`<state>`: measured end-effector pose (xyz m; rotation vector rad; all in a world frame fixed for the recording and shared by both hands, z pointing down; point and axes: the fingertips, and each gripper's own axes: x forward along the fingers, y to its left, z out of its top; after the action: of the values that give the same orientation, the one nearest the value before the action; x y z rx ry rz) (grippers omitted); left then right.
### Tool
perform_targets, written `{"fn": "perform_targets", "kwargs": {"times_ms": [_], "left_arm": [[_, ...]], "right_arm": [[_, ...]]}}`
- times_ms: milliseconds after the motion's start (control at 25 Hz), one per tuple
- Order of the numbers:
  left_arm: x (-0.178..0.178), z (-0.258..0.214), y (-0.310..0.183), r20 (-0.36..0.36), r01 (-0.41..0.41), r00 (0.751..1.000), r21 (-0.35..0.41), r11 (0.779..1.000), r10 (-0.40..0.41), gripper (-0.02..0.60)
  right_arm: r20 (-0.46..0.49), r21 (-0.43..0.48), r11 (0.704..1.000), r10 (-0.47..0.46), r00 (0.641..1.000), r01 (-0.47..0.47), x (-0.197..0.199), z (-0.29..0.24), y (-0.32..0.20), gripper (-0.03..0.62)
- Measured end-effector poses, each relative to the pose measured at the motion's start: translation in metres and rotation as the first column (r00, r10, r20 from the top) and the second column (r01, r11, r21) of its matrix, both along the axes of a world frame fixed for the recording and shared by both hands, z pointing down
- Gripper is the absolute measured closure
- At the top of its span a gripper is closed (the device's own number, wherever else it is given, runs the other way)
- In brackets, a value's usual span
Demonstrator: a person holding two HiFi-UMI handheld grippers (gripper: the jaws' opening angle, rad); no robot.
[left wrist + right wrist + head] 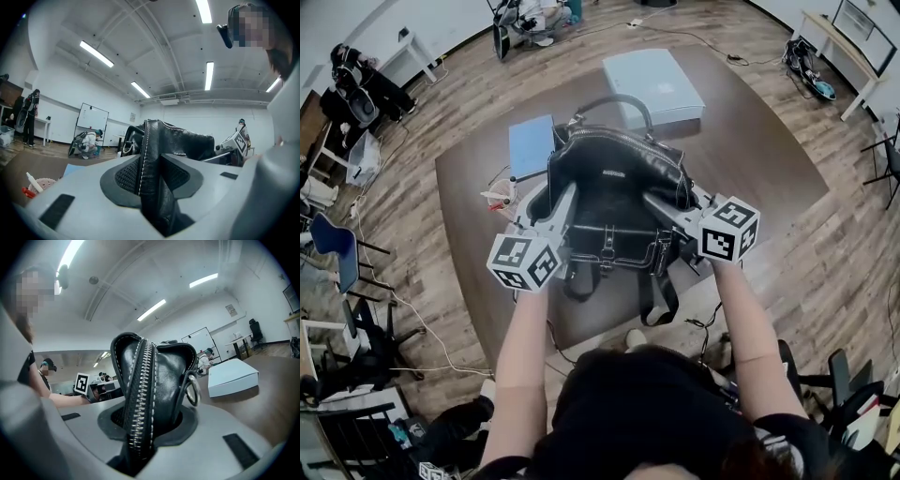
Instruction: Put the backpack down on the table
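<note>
Backpack appears to rest upright on the surface, with left gripper and right gripper each clamped on its upper rim; only release is outstanding.

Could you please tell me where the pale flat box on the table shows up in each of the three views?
Head view: pale box at top centre, on the table beyond the backpack.
Left gripper view: not in it.
Right gripper view: the box sits right of centre, beside the backpack.
Shared landmark: the black backpack, central in all three views, including the left gripper view.
</note>
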<state>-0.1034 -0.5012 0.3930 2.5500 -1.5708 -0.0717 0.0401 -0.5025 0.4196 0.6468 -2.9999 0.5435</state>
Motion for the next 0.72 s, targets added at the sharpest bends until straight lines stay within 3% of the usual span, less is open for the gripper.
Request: {"fn": "perform_targets", "kwargs": {"times_ms": [280,440,560,720], "left_arm": [[0.001,0.008,0.001,0.007,0.016,1.0,0.009,1.0,-0.016,0.428],[-0.002,0.006,0.009,-0.059,-0.019,0.998,-0.015,1.0,0.018,0.408],[-0.007,0.006,0.019,-0.101,-0.03,0.995,-0.034,0.999,0.026,0.357],[-0.016,0.004,0.031,-0.045,-0.025,0.999,-0.029,0.999,0.024,0.305]], "right_arm": [[0.008,-0.034,0.998,0.048,0.999,-0.047,0.006,0.009,-0.002,0.426],[-0.037,0.025,0.995,0.097,0.995,-0.096,0.012,0.007,0.002,0.366],[-0.11,0.067,0.993,0.106,0.988,-0.099,0.013,0.006,0.012,0.305],[-0.193,0.116,0.988,0.119,0.974,-0.097,0.012,0.001,0.024,0.266]]}}
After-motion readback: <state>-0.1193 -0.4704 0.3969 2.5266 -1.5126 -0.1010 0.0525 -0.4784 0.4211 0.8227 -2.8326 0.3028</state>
